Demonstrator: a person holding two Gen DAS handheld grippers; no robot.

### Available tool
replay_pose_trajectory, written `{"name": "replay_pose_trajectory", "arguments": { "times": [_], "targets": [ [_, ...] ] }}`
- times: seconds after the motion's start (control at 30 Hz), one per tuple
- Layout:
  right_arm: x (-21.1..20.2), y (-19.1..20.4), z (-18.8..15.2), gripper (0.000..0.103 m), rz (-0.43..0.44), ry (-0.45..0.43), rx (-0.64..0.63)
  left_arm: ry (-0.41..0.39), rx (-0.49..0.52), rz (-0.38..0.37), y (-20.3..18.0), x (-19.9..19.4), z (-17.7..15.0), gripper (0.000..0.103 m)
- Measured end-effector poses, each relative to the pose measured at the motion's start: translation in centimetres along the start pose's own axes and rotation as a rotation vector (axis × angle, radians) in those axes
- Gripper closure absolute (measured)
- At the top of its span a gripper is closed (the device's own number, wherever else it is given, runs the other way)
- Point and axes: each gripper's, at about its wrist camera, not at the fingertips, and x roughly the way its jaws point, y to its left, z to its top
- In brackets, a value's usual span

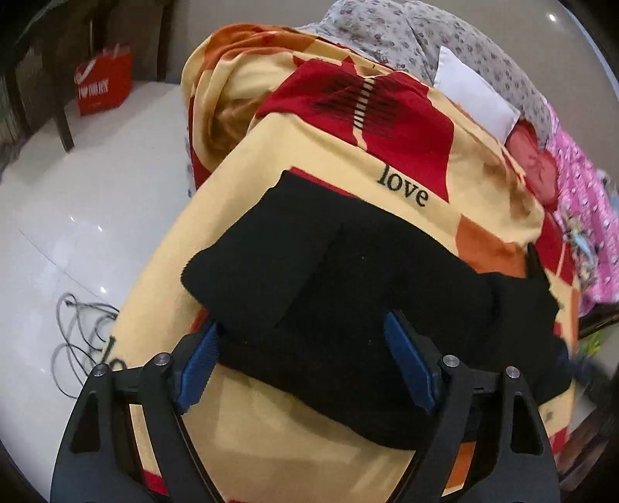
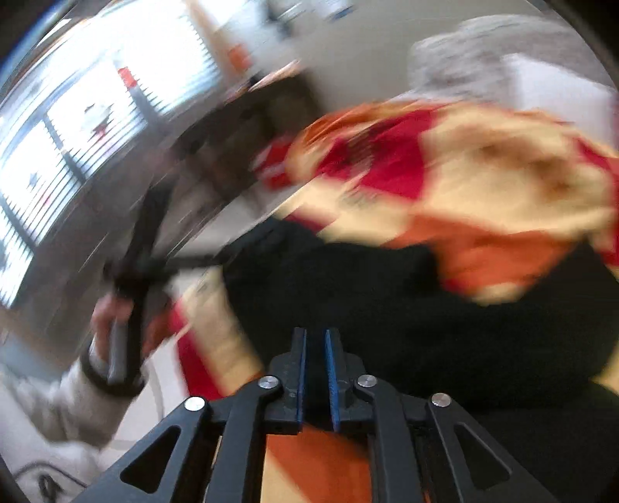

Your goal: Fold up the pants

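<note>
Black pants (image 1: 348,294) lie folded into a thick bundle on a yellow, red and orange blanket (image 1: 332,147) printed with "love". My left gripper (image 1: 301,325) stands wide open over the bundle's near edge. One blue pad (image 1: 199,363) is at the bundle's left end and the other rests over its middle. In the blurred right wrist view my right gripper (image 2: 315,340) points at the pants (image 2: 387,317). Its blue pads (image 2: 332,371) stand a narrow gap apart, and I see nothing gripped between them. A hand (image 2: 112,329) holds the left gripper (image 2: 135,267) at the left.
The blanket's left edge drops to a glossy white floor (image 1: 77,216) with grey cables (image 1: 81,329) and a red bag (image 1: 102,83). A white pillow (image 1: 476,104), grey floral cloth (image 1: 406,35) and pink cloth (image 1: 580,216) lie beyond and to the right.
</note>
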Motion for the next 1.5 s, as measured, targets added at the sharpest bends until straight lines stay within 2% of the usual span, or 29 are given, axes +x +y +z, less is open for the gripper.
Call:
{"name": "replay_pose_trajectory", "arguments": {
  "times": [0.03, 0.07, 0.1, 0.2, 0.27, 0.33, 0.4, 0.47, 0.53, 0.7, 0.8, 0.87, 0.93, 1.03, 1.13, 1.3, 1.37, 1.5],
  "targets": [
    [-0.2, -1.2, 0.6, 0.049, -0.061, -0.009, 0.024, 0.002, -0.004, 0.001, 0.0, 0.1, 0.0, 0.021],
    [-0.2, -2.7, 1.3, 0.044, -0.134, -0.007, 0.054, -0.001, -0.012, -0.001, 0.0, 0.1, 0.1, 0.021],
    [0.1, -4.1, 2.1, 0.044, -0.197, -0.002, 0.084, -0.003, -0.019, -0.002, 0.1, 0.1, 0.1, 0.021],
    [1.9, -7.5, 4.2, 0.044, -0.284, 0.013, 0.175, -0.005, -0.014, 0.008, 0.0, 0.1, 0.0, 0.021],
    [3.8, -8.8, 5.2, 0.044, -0.316, 0.061, 0.205, -0.004, -0.009, 0.02, -0.4, 0.3, 0.0, 0.021],
    [6.1, -10.0, 5.5, 0.044, -0.388, 0.136, 0.212, 0.001, -0.006, 0.028, -0.5, 0.4, 0.1, 0.021],
    [6.4, -11.0, 4.9, 0.06, -0.37, 0.136, 0.215, 0.006, -0.012, 0.023, -0.5, 0.5, 0.2, 0.021],
    [5.5, -11.5, 4.4, 0.088, -0.379, 0.12, 0.2, 0.008, -0.024, 0.015, -0.3, 0.5, 0.3, 0.021],
    [3.7, -11.7, 3.7, 0.096, -0.324, 0.098, 0.219, 0.01, -0.028, 0.015, -0.3, 0.6, 0.4, 0.021],
    [-5.0, -10.7, 0.6, 0.097, -0.317, -0.016, 0.205, 0.007, -0.034, 0.025, -0.4, 0.6, 0.3, 0.021],
    [-10.2, -10.5, -3.7, 0.097, -0.328, -0.064, 0.257, 0.002, -0.033, 0.027, -0.4, 0.6, 0.2, 0.021],
    [-11.4, -11.7, -6.8, 0.097, -0.322, -0.039, 0.311, 0.003, -0.031, 0.039, -0.7, 0.7, 0.2, 0.021],
    [-11.3, -13.8, -9.3, 0.097, -0.259, -0.036, 0.393, 0.005, -0.025, 0.053, -1.0, 0.7, 0.2, 0.021],
    [-11.7, -16.9, -11.8, 0.093, -0.152, -0.134, 0.543, 0.007, -0.022, 0.072, -1.3, 0.9, 0.2, 0.021],
    [-11.5, -17.9, -11.9, 0.09, -0.127, -0.19, 0.568, 0.012, -0.017, 0.075, -1.4, 1.0, 0.2, 0.021],
    [-10.2, -19.6, -11.8, 0.091, -0.087, -0.269, 0.627, 0.004, -0.02, 0.081, -1.4, 1.1, 0.3, 0.021],
    [-10.5, -19.2, -11.2, 0.098, -0.096, -0.287, 0.604, 0.011, -0.014, 0.099, -1.7, 1.2, 0.3, 0.021],
    [-14.3, -17.4, -10.1, 0.098, -0.186, -0.306, 0.495, 0.037, -0.019, 0.069, -1.8, 1.0, 0.4, 0.021]
  ]
}}
